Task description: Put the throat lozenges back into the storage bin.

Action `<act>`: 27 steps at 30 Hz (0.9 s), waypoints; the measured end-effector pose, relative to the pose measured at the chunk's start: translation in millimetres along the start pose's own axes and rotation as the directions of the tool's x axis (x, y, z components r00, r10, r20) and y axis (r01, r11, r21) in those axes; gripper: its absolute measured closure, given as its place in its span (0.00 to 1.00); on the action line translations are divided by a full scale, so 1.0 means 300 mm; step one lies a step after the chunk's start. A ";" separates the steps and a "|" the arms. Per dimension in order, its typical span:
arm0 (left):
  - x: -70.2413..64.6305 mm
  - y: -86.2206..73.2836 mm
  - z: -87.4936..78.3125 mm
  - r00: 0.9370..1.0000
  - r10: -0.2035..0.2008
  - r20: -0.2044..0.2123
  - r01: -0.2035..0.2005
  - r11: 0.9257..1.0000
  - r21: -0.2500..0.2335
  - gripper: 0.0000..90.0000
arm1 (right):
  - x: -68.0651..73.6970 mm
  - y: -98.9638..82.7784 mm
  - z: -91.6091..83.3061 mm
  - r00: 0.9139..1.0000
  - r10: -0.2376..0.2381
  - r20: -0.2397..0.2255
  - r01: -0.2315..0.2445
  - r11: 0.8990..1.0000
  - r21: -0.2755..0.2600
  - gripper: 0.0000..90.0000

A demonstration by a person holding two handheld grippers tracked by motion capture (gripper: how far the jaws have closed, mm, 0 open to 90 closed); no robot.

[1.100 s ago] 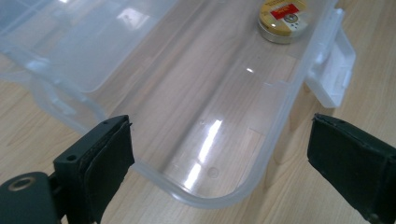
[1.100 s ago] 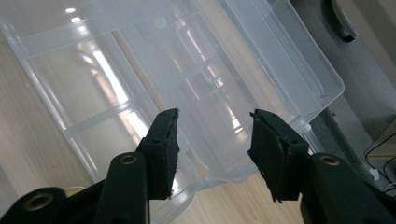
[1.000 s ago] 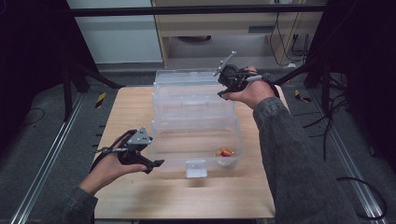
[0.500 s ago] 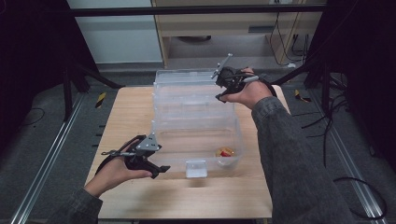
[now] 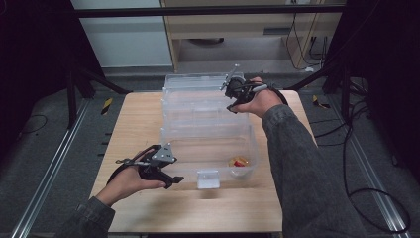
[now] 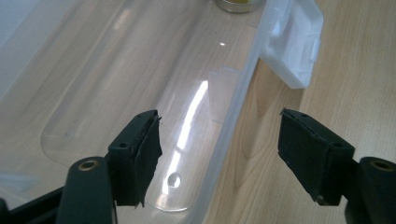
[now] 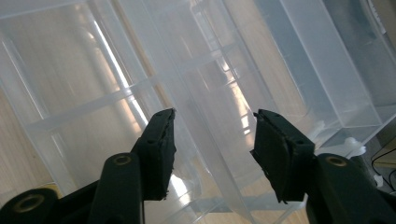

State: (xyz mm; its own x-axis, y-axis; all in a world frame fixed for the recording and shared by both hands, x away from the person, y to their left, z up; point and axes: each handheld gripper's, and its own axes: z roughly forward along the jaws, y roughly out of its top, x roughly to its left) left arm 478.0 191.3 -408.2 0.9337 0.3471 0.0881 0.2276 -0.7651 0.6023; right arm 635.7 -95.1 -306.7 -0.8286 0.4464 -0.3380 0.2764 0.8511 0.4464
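Clear plastic box [image 5: 208, 148] sitting mid-counter [image 5: 129, 124], lid raised at the far side. Left tool [image 6: 219, 154] straddling the near wall, jaws just closing, not yet pinching (wall between, untouched). Right tool [image 7: 212, 149] half open over the lid's ribs. Best to close squarely on the wall, clear of latch [image 6: 294, 42].
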 end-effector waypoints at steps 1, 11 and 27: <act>0.000 0.000 0.002 1.000 0.002 0.002 -0.002 1.000 0.002 0.33 | 0.001 -0.002 0.003 1.000 0.001 -0.002 -0.001 1.000 0.004 0.56; 0.007 -0.004 0.019 1.000 0.029 0.011 -0.029 0.999 0.031 0.49 | 0.007 -0.018 0.014 1.000 -0.017 0.007 0.017 1.000 0.010 0.70; 0.044 -0.030 0.023 1.000 0.017 0.009 -0.017 0.998 0.058 0.83 | 0.018 -0.014 0.000 1.000 -0.020 0.002 0.020 1.000 0.014 0.79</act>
State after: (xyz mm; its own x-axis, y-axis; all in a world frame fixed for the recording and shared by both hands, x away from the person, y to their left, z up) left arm 490.2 199.1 -418.0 0.9400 0.3289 0.0908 0.2269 -0.8013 0.5536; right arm 630.1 -96.3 -310.6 -0.8327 0.4298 -0.3490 0.2667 0.8638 0.4275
